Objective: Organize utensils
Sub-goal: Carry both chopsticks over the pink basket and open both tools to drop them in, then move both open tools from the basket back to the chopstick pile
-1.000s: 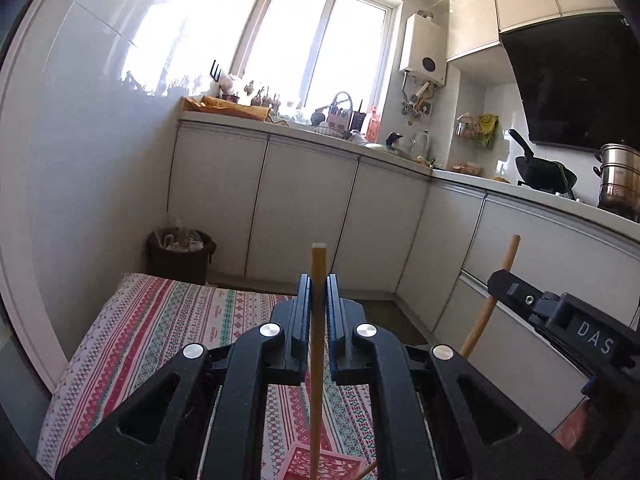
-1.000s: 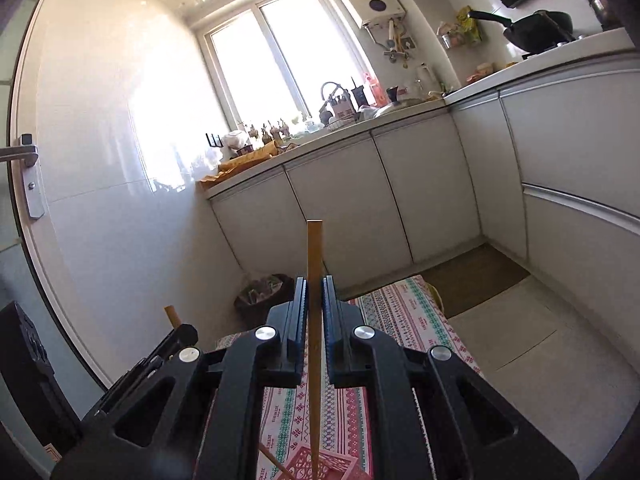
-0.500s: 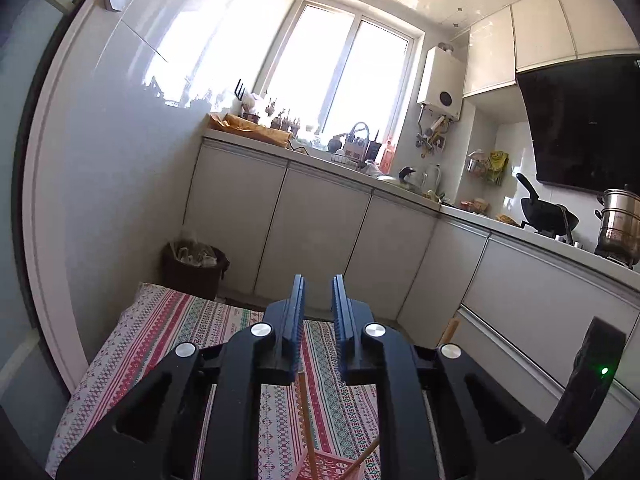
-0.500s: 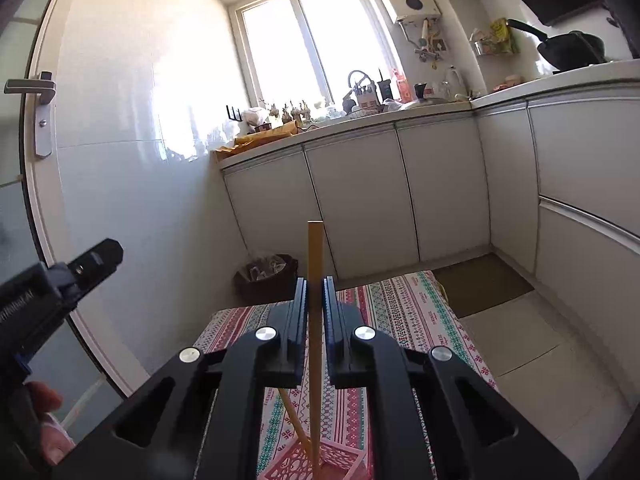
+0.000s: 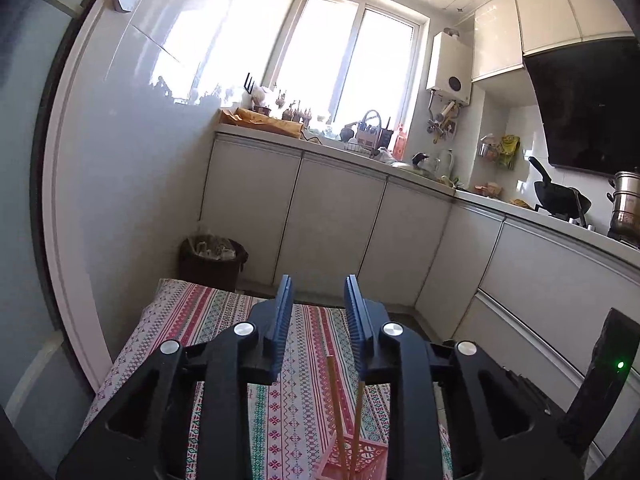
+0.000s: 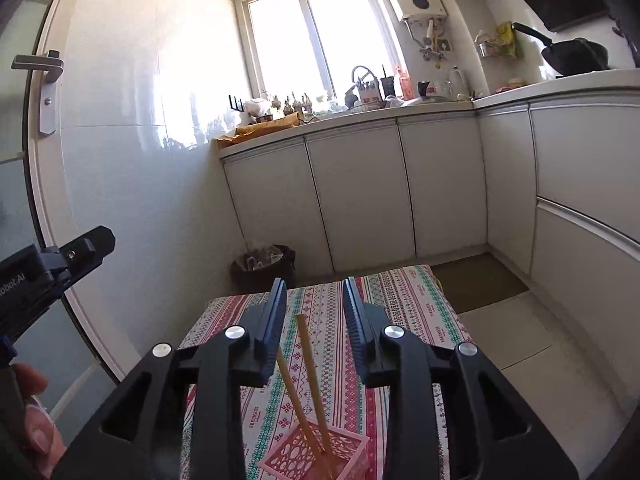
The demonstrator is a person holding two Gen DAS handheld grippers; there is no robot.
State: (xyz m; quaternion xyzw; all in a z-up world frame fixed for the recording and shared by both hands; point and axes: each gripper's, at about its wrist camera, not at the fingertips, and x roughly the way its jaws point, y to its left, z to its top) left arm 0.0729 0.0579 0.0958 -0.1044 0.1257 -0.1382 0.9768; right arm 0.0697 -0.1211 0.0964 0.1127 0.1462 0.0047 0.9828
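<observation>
Two wooden chopsticks (image 6: 310,368) stand leaning in a pink lattice holder (image 6: 296,456) on the patterned tablecloth (image 6: 404,308). My right gripper (image 6: 316,300) is open and empty, its jaws apart above the chopsticks. In the left wrist view the chopsticks (image 5: 346,412) stand in the same pink holder (image 5: 360,460) below my left gripper (image 5: 319,300), which is open and empty. The left gripper's body (image 6: 48,268) shows at the left edge of the right wrist view.
A dark waste bin (image 5: 212,256) stands past the table's far end. White cabinets (image 6: 360,196) run along the back and right. A door with a handle (image 6: 38,68) is on the left. The tiled floor (image 6: 520,336) lies right of the table.
Both grippers opened and let go of their chopsticks, the left one first. Both chopsticks now stand in the pink holder. Both grippers rose and drew back.
</observation>
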